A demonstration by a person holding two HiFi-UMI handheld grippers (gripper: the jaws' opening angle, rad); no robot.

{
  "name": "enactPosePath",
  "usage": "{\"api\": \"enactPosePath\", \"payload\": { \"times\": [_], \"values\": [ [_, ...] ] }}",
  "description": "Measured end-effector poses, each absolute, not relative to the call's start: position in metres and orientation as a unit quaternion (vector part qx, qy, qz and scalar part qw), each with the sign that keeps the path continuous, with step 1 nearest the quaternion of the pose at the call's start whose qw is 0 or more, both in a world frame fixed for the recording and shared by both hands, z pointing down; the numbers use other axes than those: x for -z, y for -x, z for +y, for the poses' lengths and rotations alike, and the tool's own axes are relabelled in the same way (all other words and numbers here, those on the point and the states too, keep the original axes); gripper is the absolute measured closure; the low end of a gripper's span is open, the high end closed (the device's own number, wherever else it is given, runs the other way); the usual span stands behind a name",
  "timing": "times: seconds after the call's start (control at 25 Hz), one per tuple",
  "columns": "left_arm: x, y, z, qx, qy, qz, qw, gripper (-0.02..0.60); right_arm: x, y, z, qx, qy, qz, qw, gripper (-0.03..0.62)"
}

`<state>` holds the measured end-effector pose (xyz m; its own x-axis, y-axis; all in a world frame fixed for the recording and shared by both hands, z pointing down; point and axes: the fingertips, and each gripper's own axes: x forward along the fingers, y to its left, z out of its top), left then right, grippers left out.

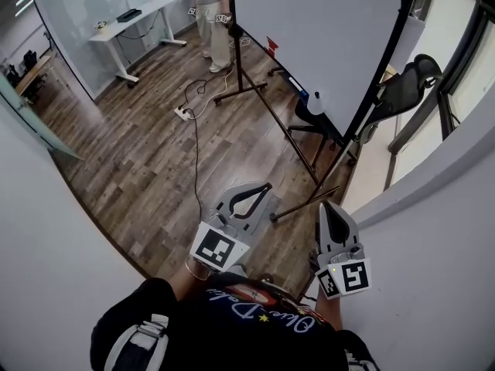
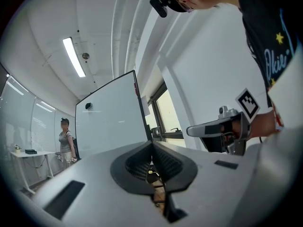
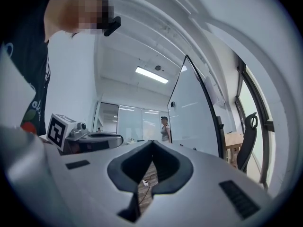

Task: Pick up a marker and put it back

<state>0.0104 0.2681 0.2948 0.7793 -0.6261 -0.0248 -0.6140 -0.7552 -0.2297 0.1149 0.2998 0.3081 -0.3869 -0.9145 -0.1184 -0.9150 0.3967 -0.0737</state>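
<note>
A large whiteboard (image 1: pixel 325 37) on a black rolling stand is ahead of me, also in the left gripper view (image 2: pixel 111 117) and the right gripper view (image 3: pixel 191 117). Small red and blue items (image 1: pixel 296 83) and a white bottle (image 1: pixel 315 103) rest on its ledge; I cannot make out a marker among them. My left gripper (image 1: pixel 265 186) (image 2: pixel 151 143) is shut and holds nothing. To its right, my right gripper (image 1: pixel 325 205) (image 3: pixel 152 142) is also shut and holds nothing. Both are held level at waist height, well short of the board.
Another person (image 1: pixel 210 14) stands at the far end of the board. A power strip (image 1: pixel 184 113) with its cable lies on the wooden floor. A white desk (image 1: pixel 135 18) stands far left, a black chair (image 1: pixel 410 83) on the right. White walls close in on both sides.
</note>
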Motion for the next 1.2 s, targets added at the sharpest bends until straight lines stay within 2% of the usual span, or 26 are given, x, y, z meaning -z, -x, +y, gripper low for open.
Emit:
{"api": "enactPosePath", "payload": {
  "times": [0.28,0.6,1.2],
  "values": [
    [-0.305,-0.015,0.281,0.036,0.931,0.346,0.110,0.577,-0.315,-0.121,0.314,0.002,0.537,0.839,0.088,0.594],
    [-0.305,-0.019,0.279,0.031,0.933,0.340,0.116,0.578,-0.322,-0.131,0.316,0.007,0.551,0.831,0.069,0.594],
    [-0.305,0.004,0.203,0.022,0.942,0.309,0.127,0.578,-0.319,-0.106,0.249,-0.004,0.579,0.814,0.054,0.594]
  ]
}}
